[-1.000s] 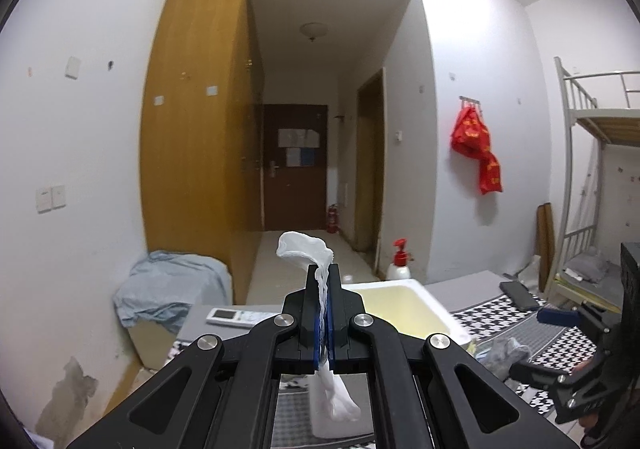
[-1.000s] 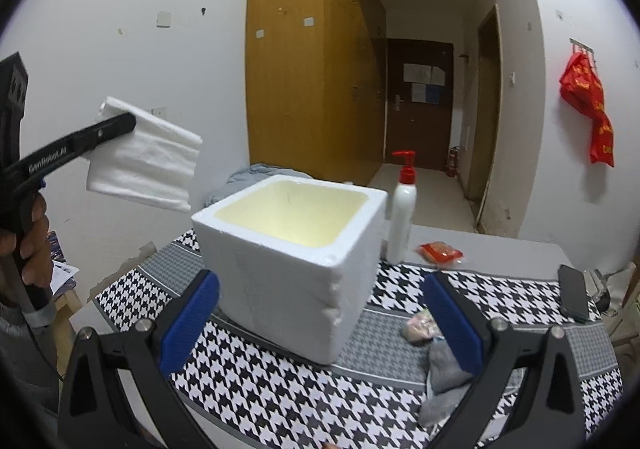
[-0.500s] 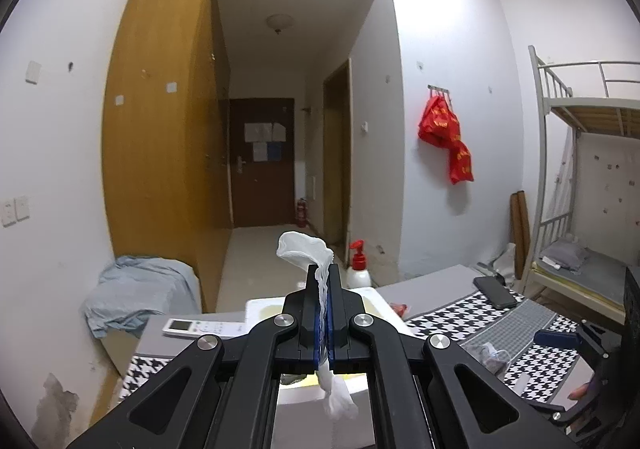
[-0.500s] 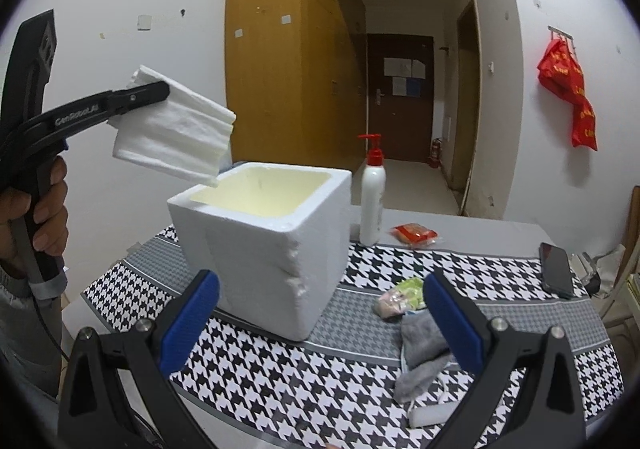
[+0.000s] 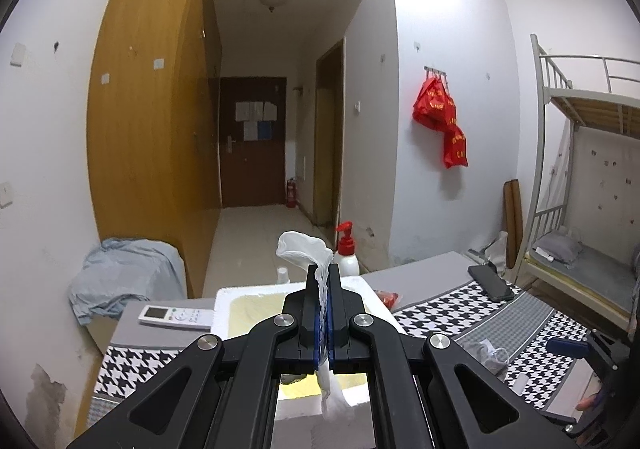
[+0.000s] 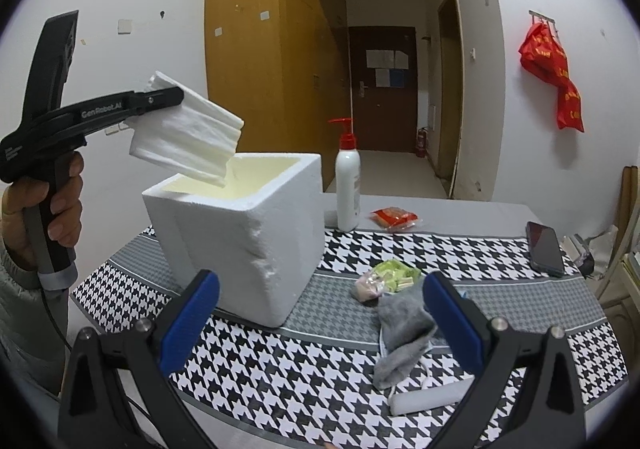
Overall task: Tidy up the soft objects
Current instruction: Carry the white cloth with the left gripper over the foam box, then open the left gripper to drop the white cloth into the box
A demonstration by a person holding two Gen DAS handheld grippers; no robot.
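Tissues (image 6: 188, 137) hang over foam box (image 6: 248, 233) on houndstooth tablecloth (image 6: 320, 365).

Pinched flat between the left gripper (image 5: 323, 291)'s matt black plastic jaws, with their blue rubbery pads, is a folded white cloth (image 6: 188, 137), soft and faintly ribbed. Just beneath it stands the white foam box (image 6: 244, 245), grainy and crumbled at its near corner, its inside smooth and creamy. The right gripper (image 6: 320, 323) shows the same matt black plastic, silvery metal screws and blue pads. Between those pads lies a grey sock (image 6: 404, 329), fuzzy knit, with crinkly glossy snack packets (image 6: 386, 279) just beyond it. Everything rests on a woven houndstooth tablecloth (image 6: 460, 249). Behind the box, a glossy white plastic pump bottle (image 6: 347, 185) stands.
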